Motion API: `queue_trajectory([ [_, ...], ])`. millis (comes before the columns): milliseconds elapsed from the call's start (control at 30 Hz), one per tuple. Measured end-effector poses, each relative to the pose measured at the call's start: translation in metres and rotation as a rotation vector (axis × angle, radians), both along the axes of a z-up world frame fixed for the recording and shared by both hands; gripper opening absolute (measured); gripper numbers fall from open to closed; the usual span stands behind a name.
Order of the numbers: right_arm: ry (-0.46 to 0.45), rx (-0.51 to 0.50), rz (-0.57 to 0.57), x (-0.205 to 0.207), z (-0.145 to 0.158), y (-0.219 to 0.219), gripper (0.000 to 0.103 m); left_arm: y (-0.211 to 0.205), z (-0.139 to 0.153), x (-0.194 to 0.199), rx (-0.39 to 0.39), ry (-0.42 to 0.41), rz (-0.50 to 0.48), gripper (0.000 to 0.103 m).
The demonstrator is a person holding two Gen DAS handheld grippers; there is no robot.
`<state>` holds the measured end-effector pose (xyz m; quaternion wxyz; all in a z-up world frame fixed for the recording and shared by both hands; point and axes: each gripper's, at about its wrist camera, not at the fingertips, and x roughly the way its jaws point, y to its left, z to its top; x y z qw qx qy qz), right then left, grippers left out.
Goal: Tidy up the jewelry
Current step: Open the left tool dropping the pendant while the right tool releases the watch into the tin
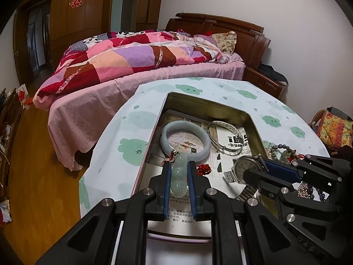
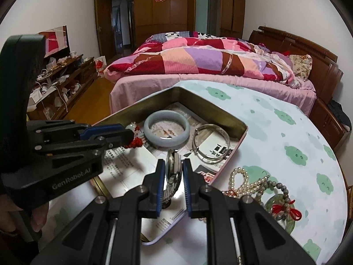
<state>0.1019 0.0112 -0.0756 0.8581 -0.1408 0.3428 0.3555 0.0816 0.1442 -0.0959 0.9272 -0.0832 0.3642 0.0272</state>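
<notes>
Nearest in the left wrist view, a pale green jade pendant [image 1: 179, 177] of three rounded lobes is clamped lengthwise between the blue pads of the left gripper [image 1: 179, 172], its red cord and knot trailing at the far end over the tin. The stone looks smooth and glossy, so it is judged slippery and brittle: a grip across its widest lobe seems safest, and a drop onto metal could chip it.

In the right wrist view, a steel wristwatch [image 2: 173, 167] is pinched on edge by the right gripper [image 2: 173, 165], the case caught between the pads and the ribbed metal band hanging below. It is judged fairly heavy and stiff at the case, loose at the band; the glass face is best kept off the pads.

Both pieces are held low over the near end of an open metal tin [image 1: 253, 123], shallow, brassy inside and lined with printed paper. Farther in, a thick grey-green jade bangle [image 1: 185, 141] and a thin silver bangle [image 1: 225, 138] lie flat, near each other but apart.

Beside the tin, on the cloud-patterned tablecloth [image 2: 286, 132], pearl strands [image 2: 245, 181] and a beaded bracelet [image 2: 284, 196] with red knots are heaped, soft and prone to tangling.
</notes>
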Motion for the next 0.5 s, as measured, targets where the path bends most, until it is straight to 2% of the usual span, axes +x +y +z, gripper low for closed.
queue_trajectory([
  [500,0.009,-0.007,-0.004,0.0005,-0.0046,-0.0009,0.020,-0.0037,-0.0005,-0.0001,0.012,0.003,0.002,0.014],
])
